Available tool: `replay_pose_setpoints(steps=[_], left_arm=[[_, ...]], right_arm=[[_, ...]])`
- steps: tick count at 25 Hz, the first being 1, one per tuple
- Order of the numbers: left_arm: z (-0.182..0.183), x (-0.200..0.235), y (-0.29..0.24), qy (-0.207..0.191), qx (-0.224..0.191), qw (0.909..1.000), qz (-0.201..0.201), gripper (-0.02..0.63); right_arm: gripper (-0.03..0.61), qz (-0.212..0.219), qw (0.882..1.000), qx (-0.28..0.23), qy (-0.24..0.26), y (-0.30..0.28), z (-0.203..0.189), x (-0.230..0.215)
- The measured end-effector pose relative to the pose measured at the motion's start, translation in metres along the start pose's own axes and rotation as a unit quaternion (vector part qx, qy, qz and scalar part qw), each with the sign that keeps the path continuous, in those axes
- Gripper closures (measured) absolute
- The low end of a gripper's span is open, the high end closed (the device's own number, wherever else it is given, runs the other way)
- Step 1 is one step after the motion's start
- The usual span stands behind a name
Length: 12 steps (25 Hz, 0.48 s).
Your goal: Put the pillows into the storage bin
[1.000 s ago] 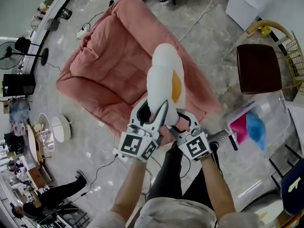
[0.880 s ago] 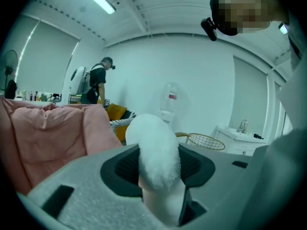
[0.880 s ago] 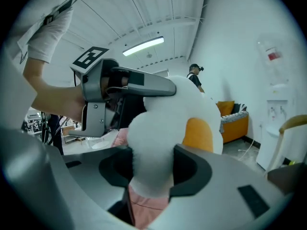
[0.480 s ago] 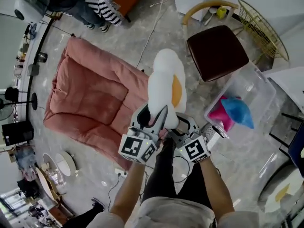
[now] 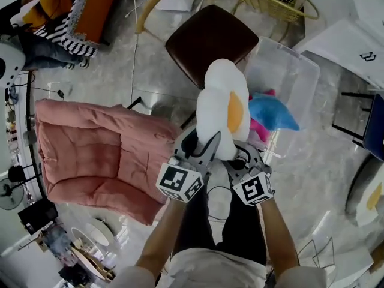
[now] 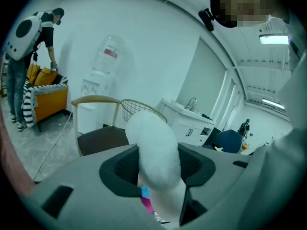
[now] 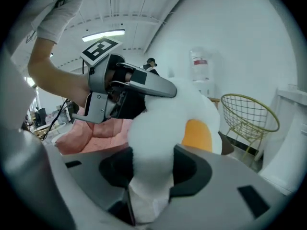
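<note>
Since the left gripper (image 5: pixel 204 152) and right gripper (image 5: pixel 240 158) only have their fingers (image 6: pixel 120 169) pinched partway shut on the bottom edge of the fried-egg pillow (image 5: pixel 223 107), it's standing tall above them, up in the air in front of the storage bin (image 5: pixel 294 65). I'd guess the floppy top could snag the rim or slip loose. The bin's clear, with a blue pillow (image 5: pixel 273 114) and a pink pillow (image 5: pixel 258 129) already inside.
</note>
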State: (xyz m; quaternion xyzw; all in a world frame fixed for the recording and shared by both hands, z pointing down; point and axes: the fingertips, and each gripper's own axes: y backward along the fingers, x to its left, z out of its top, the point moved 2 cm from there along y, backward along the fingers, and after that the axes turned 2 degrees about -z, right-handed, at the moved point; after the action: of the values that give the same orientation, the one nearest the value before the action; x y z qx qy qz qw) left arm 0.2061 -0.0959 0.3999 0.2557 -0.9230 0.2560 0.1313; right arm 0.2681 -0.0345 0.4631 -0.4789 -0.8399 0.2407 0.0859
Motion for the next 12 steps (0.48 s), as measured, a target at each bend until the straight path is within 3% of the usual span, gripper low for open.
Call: replay_pose_setpoints(steps=[6,12], left_arm=[[-0.044,-0.056,-0.094,-0.008,0.060,0.9959,-0.067,0.426],[-0.107,-0.095,-0.156,0.000,0.131,0.9838,-0.122,0.422]], right_arm=[[0.400,-0.057,0.996,0.062,0.009,0.050,-0.073,-0.069],[0.402,-0.081,0.987,0.137,0.000,0.084,-0.150,-0.101]])
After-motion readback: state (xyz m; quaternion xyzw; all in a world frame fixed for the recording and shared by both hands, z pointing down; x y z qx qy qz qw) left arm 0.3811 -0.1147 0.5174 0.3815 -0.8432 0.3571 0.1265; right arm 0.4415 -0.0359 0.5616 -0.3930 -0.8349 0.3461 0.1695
